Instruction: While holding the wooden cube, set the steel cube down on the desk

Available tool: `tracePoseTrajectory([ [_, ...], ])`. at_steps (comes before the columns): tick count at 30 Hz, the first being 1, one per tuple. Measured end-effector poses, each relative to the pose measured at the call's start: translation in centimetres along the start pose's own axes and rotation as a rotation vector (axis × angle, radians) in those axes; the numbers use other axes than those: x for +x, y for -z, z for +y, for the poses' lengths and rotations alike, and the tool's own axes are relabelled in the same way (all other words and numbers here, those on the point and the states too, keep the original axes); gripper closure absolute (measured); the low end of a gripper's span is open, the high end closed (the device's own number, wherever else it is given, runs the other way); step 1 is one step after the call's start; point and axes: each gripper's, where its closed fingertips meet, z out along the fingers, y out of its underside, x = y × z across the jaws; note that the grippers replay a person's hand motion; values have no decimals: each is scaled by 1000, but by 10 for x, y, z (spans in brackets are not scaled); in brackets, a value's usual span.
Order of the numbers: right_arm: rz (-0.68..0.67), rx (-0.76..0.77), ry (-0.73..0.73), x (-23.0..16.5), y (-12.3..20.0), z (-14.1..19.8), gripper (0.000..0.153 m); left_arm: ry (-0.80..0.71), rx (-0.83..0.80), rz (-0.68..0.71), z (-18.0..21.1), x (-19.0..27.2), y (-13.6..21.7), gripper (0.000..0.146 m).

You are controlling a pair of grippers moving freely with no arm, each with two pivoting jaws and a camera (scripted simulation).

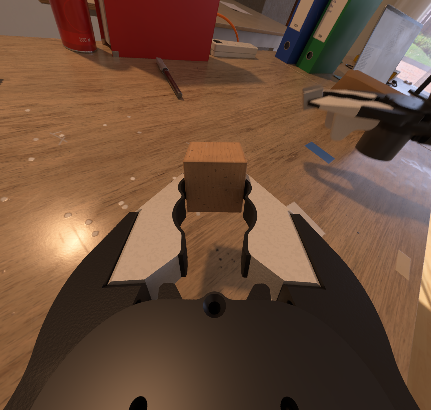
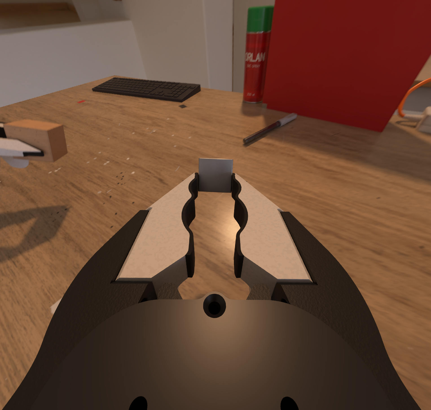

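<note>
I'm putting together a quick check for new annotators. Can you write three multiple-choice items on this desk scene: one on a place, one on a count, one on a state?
1. Where does the pen lie?
A. On the desk in front of the red folder
B. On the keyboard
C. Inside the green binder

2. How many upright ring binders stand to the right of the red folder in the left wrist view?
A. One
B. Two
C. Four

3. What state is the steel cube in?
A. Lying loose on the desk
B. Stacked on the wooden cube
C. Clamped in the right gripper

Answers:
1 A: the pen rests on the desk just before the folder.
2 B: a blue binder and a green binder stand side by side.
3 C: the right gripper has its jaws against the cube's two sides, while the left gripper holds the wooden cube.
</note>
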Motion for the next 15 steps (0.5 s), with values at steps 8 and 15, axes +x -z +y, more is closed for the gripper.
tracePoseTrajectory([
  [8, 252, -353, -5, 197, -6, -68, 125, 53, -28, 83, 4, 8, -5, 99],
  [15, 409, -772, -201, 357, -81, 9, 125, 1, -55, 97, 6, 14, -8, 99],
])
